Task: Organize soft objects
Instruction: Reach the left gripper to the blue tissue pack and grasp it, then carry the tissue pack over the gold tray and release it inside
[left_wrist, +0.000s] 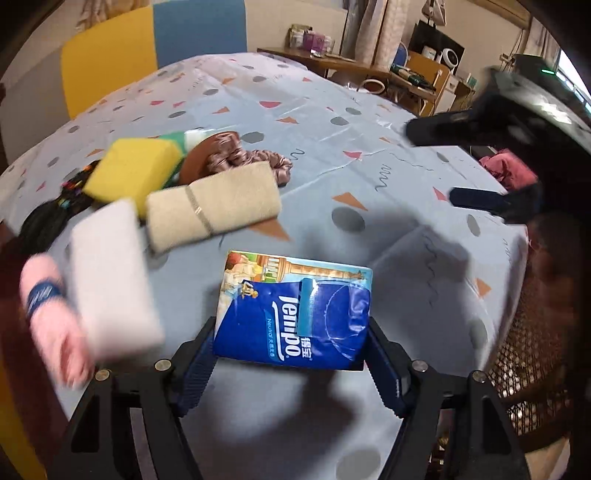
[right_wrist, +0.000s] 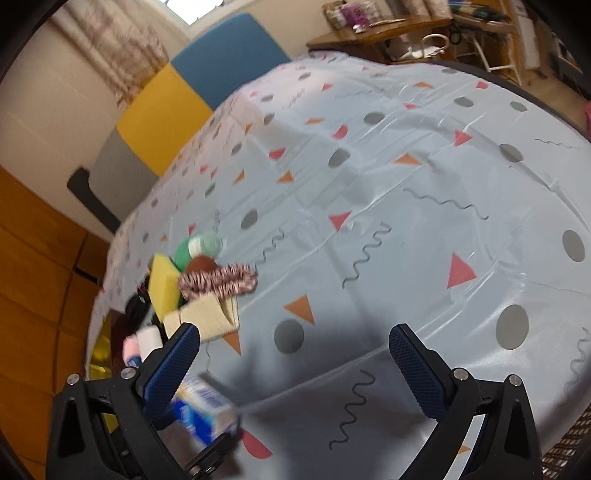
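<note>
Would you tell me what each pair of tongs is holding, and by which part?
Right tongs: nothing. Left tongs flank the tissue pack at its near end; whether they grip it cannot be told.

On the patterned tablecloth lie one blue Tempo tissue pack (left_wrist: 295, 310), one yellow sponge block (left_wrist: 135, 170), one white foam block (left_wrist: 110, 277) and one beige rolled towel (left_wrist: 214, 206). There is also one pink rolled cloth with a blue band (left_wrist: 48, 306), one brown satin scrunchie (left_wrist: 236, 155) and one green bottle (right_wrist: 195, 247).

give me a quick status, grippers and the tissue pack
Left gripper straddling the Tempo tissue pack, grip not confirmed. Right gripper open, empty. Beige rolled towel and white sponge close by, not blocking.
</note>
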